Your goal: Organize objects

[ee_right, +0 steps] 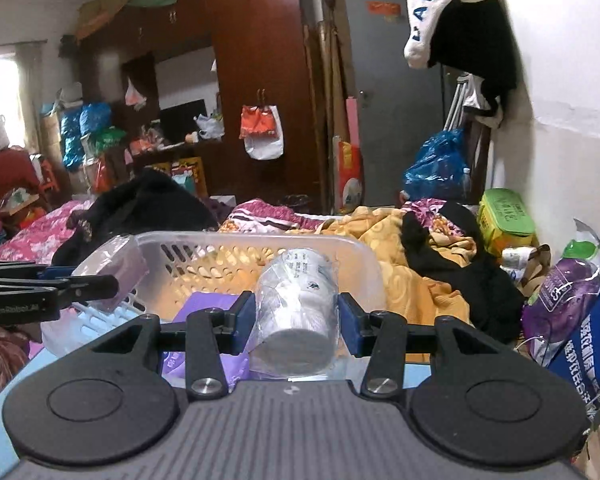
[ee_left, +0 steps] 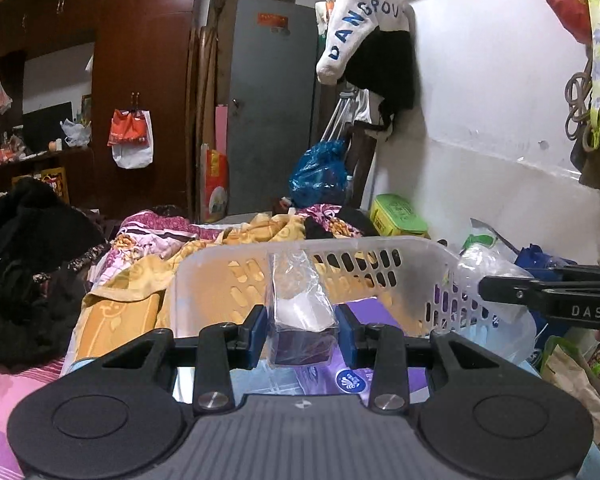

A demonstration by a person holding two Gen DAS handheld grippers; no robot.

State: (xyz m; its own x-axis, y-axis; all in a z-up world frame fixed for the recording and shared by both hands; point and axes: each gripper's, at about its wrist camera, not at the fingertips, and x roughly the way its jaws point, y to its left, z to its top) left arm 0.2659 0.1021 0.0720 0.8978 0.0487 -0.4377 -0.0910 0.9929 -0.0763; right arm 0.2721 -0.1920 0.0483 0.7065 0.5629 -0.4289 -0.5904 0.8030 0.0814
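Observation:
My left gripper point(ee_left: 302, 332) is shut on a small purple box in clear wrap point(ee_left: 302, 320), held over the translucent plastic basket point(ee_left: 420, 256). My right gripper point(ee_right: 296, 322) is shut on a white roll in clear wrap point(ee_right: 296, 312), held at the basket's near rim point(ee_right: 364, 264). A purple pack point(ee_left: 372, 380) lies in the basket under the box, also shown in the right wrist view point(ee_right: 208, 304). The left gripper with its box shows at the left of the right wrist view point(ee_right: 112, 276). The right gripper's finger shows at the right of the left wrist view point(ee_left: 540, 292).
The basket sits on a bed with an orange blanket point(ee_right: 412, 280) and black clothes point(ee_right: 472, 280). A green box point(ee_right: 504, 216) and a purple bottle in a bag point(ee_right: 560, 292) lie at the right by the white wall. A black garment point(ee_left: 28, 264) lies to the left.

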